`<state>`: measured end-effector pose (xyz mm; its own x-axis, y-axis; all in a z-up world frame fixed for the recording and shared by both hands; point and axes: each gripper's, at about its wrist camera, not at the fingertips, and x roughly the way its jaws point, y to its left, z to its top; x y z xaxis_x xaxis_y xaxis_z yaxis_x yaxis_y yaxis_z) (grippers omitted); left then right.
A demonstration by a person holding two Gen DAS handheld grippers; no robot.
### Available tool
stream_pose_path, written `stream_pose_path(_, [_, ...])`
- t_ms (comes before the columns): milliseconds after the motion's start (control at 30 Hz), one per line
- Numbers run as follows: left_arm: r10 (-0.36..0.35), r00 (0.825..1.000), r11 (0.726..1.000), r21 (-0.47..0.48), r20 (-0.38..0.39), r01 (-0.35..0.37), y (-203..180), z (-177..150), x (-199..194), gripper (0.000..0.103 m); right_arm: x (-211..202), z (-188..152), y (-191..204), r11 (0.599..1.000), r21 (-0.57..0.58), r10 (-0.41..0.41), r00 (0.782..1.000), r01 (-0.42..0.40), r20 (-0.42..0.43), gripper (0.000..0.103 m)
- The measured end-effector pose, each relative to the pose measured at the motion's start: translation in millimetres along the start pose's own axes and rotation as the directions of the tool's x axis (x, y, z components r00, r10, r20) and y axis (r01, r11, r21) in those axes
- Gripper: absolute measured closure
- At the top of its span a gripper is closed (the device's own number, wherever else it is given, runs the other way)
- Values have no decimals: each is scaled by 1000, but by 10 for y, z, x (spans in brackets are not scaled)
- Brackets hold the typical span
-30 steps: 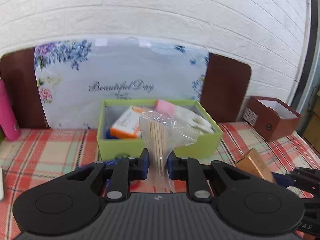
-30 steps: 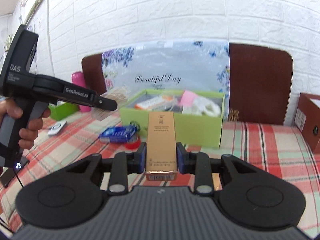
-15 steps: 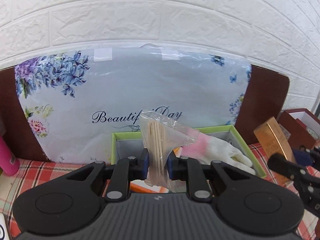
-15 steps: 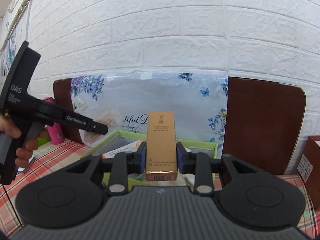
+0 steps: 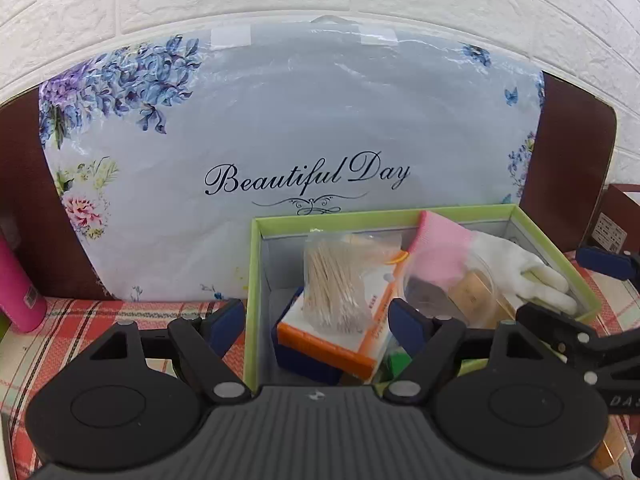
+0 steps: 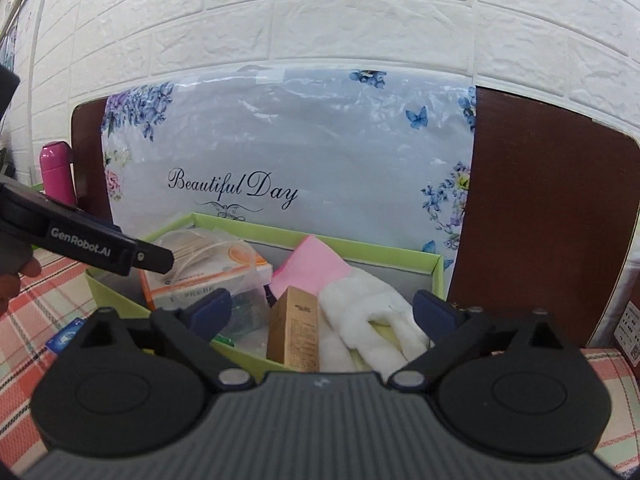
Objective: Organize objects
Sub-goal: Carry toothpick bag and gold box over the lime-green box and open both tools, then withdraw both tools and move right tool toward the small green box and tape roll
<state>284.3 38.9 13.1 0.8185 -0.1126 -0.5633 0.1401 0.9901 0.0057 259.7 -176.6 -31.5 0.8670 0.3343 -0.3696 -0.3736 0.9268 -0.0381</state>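
Beyond both just-spread, empty claws, toothpick bag (image 5: 334, 280) and gold carton (image 6: 294, 328) lie in the green box (image 5: 253, 280).

white brick-pattern wall (image 6: 320, 20), dark brown board (image 6: 540, 200) leaning against it, red plaid tablecloth (image 5: 100, 320), even daylight

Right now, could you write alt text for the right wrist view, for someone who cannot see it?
The open right tool hangs over a green box, its jaws just opened, gripping nothing. Between them a tan carton stands in the box beside a white-and-pink glove. The left tool reaches in from the left over a bag of wooden sticks.
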Motion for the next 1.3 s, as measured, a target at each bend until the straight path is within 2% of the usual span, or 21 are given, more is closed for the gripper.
stream_pose_path(133, [-10, 1000, 1000, -11, 8, 10, -46, 40, -180, 21, -138, 47, -28, 999, 48, -2, 1000, 2, -7, 1])
stream_pose_path(333, [-5, 1000, 999, -38, 20, 6, -243, 71, -672, 18, -688, 198, 17, 998, 65, 9, 998, -13, 67, 0])
stream_pose_path(500, [35, 998, 999, -18, 60, -34, -444, -79, -1122, 14, -1163, 155, 71, 996, 78, 27, 995, -35, 93, 0])
stream_pose_path(633, [27, 998, 1000, -18, 63, -26, -572, -283, -1360, 11, -1487, 26, 122, 995, 90, 44, 995, -52, 89, 0])
stream_pose_path(933, [-7, 999, 999, -33, 45, 8, -812, -608, -1574, 11, -1979, -448, 174, 995, 95, 30, 999, -31, 20, 0])
stream_pose_path(1100, [-52, 999, 994, -94, -2, 51, -820, -775, -1585, 11, -2151, -647, 131, 989, 146, 36, 999, -34, -14, 0])
stream_pose_path(1300, [-71, 996, 991, -114, -59, 63, -836, -1043, -1576, 11, -2244, -876, 96, 986, 163, 40, 997, -28, -67, 0])
